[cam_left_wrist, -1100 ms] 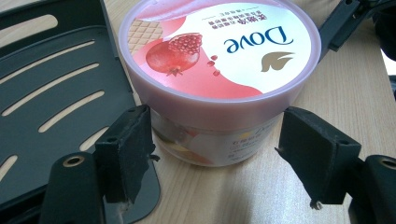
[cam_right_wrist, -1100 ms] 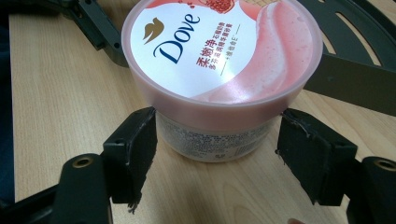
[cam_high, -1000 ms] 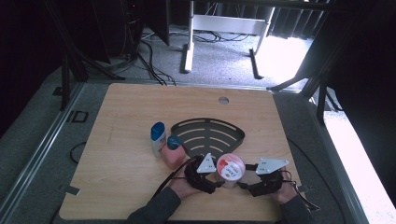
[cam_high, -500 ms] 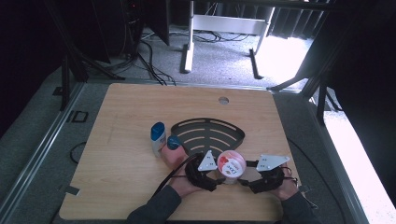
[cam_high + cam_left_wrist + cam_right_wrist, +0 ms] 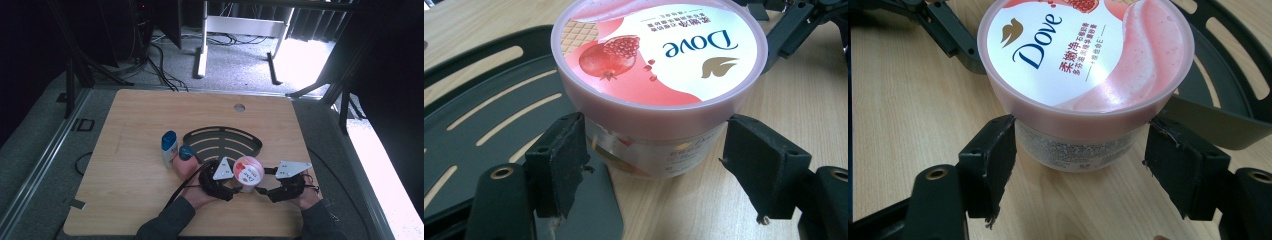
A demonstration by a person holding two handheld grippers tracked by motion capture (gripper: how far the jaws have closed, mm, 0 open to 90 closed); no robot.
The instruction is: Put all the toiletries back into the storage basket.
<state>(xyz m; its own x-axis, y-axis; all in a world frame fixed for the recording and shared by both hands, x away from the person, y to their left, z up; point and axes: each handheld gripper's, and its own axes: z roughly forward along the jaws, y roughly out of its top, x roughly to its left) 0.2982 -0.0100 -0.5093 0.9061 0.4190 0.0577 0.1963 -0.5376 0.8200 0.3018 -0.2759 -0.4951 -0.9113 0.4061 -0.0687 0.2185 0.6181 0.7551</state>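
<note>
A round Dove tub (image 5: 248, 172) with a pink pomegranate lid stands on the wooden table (image 5: 130, 190), at the front edge of a black slotted rack (image 5: 222, 137). My left gripper (image 5: 236, 191) comes at it from the left and my right gripper (image 5: 262, 191) from the right. In the left gripper view the two pads (image 5: 561, 160) sit against the tub's clear body (image 5: 659, 155) just under the lid. In the right gripper view that gripper (image 5: 1080, 160) also has both pads (image 5: 993, 160) pressed on the tub (image 5: 1083, 65) below the lid rim.
A white bottle with a blue cap (image 5: 169, 147) and a pink jar with a blue lid (image 5: 186, 160) stand left of the rack. A small hole (image 5: 239, 107) is in the table's far side. Cables trail from both grippers toward the front edge.
</note>
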